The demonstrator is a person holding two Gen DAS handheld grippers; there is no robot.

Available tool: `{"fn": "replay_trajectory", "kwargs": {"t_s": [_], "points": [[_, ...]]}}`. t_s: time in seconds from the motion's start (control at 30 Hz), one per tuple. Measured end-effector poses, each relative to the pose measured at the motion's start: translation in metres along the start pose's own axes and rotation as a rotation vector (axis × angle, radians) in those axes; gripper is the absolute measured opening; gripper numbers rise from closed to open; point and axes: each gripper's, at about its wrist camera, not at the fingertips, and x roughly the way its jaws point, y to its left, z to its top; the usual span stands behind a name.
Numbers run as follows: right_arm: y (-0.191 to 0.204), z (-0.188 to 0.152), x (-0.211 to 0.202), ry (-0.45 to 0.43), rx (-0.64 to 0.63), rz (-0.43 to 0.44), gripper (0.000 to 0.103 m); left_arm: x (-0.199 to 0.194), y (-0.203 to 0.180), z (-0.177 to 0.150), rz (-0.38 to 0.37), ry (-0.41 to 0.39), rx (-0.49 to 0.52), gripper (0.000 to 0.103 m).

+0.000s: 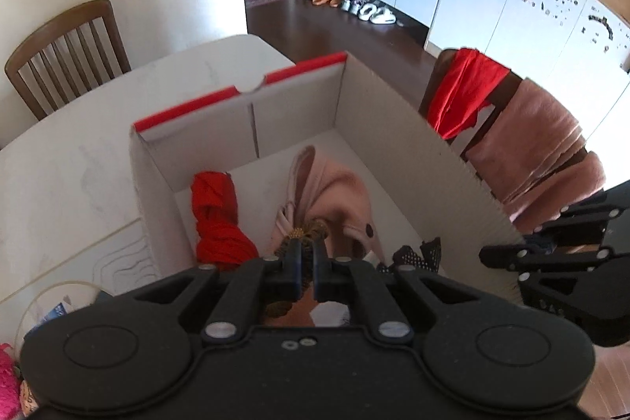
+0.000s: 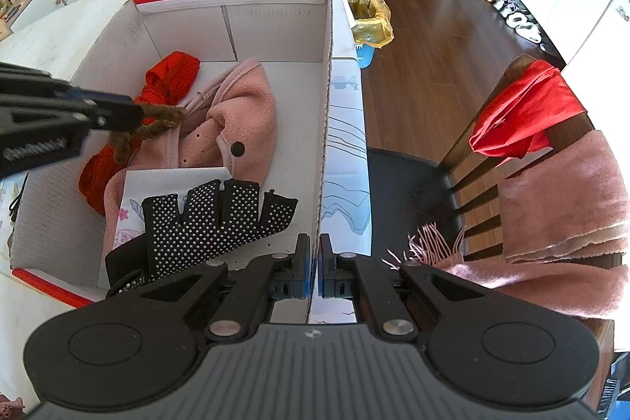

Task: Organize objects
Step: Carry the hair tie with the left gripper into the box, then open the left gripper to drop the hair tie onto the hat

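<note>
Pinched a brown braided cord (image 1: 311,229) in the clenched jaws of the left gripper (image 1: 305,250), hard up against the left wrist lens. Held it above the open cardboard box (image 1: 157,184), over the inside and not yet down among the contents. Seen from the right wrist view as a loop drooping from the jaws just above the pink fleece garment (image 2: 240,113).

Clamped the right gripper (image 2: 315,247) astride the right-hand wall of the box, one jaw inside and one outside, with the card edge pressed between them. Judged this to be a steadying hold on the box.

Found already inside the box, on the pale surface (image 1: 78,152):
- a red knitted piece (image 2: 169,77) bunched against the left side;
- the pink fleece garment across the middle;
- a pair of black studded gloves (image 2: 220,211) at the near end, on top of a white printed sheet (image 2: 157,184).

Judged the sorting to be well under way but not finished. Counted three or four things as packed and the cord as the piece in hand, short only of lowering and release.

Noted as possibly left to do:
- a red cloth (image 2: 523,109) and a pink fringed scarf (image 2: 563,203) draped over the chair (image 2: 464,152) beside the surface, well apart from the box;
- some bright pink stuff (image 1: 8,372) at the near left edge of the left wrist view, too cropped to name.

Could not tell whether those belonged to the job.
</note>
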Motion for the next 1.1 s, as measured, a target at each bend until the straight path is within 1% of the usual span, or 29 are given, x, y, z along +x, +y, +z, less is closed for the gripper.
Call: {"fn": "replay_trajectory", "kwargs": {"t_s": [0.4,0.53,0.6,0.63,0.8,0.83,0.9,0.93,1.0,1.03,1.07,1.1], "points": [[0.000,0.000,0.000,0.000,0.002,0.001,0.002,0.024,-0.017,-0.014,-0.021,0.083,0.027,0.004],[0.000,0.000,0.000,-0.001,0.003,0.001,0.002,0.028,-0.017,-0.018,-0.032,0.103,0.021,0.006],[0.000,0.000,0.000,0.000,0.003,0.001,0.003,0.027,-0.017,-0.020,-0.038,0.104,0.018,0.010],[0.000,0.000,0.000,0.000,0.003,0.001,0.002,0.027,-0.017,-0.020,-0.041,0.103,0.016,0.013],[0.000,0.000,0.000,0.000,0.005,0.002,0.002,0.019,-0.018,-0.021,-0.049,0.085,0.019,0.022],[0.000,0.000,0.000,0.001,0.005,0.002,0.002,0.017,-0.018,-0.022,-0.051,0.078,0.020,0.025],[0.000,-0.001,0.000,0.001,0.007,0.004,0.002,0.012,-0.017,-0.023,-0.059,0.068,0.017,0.028],[-0.001,-0.001,0.000,0.001,0.008,0.005,0.002,0.010,-0.017,-0.023,-0.063,0.066,0.013,0.031],[-0.002,-0.001,0.000,0.001,0.010,0.007,0.002,0.004,-0.014,-0.024,-0.072,0.052,0.001,0.046],[-0.002,-0.001,-0.001,0.001,0.012,0.007,0.002,-0.001,-0.014,-0.024,-0.070,0.040,-0.002,0.056],[-0.002,-0.001,-0.001,0.001,0.012,0.008,0.002,-0.006,-0.013,-0.025,-0.067,0.025,-0.001,0.058],[-0.003,-0.001,-0.001,0.001,0.012,0.008,0.002,-0.011,-0.012,-0.025,-0.073,0.014,0.003,0.058]]}}
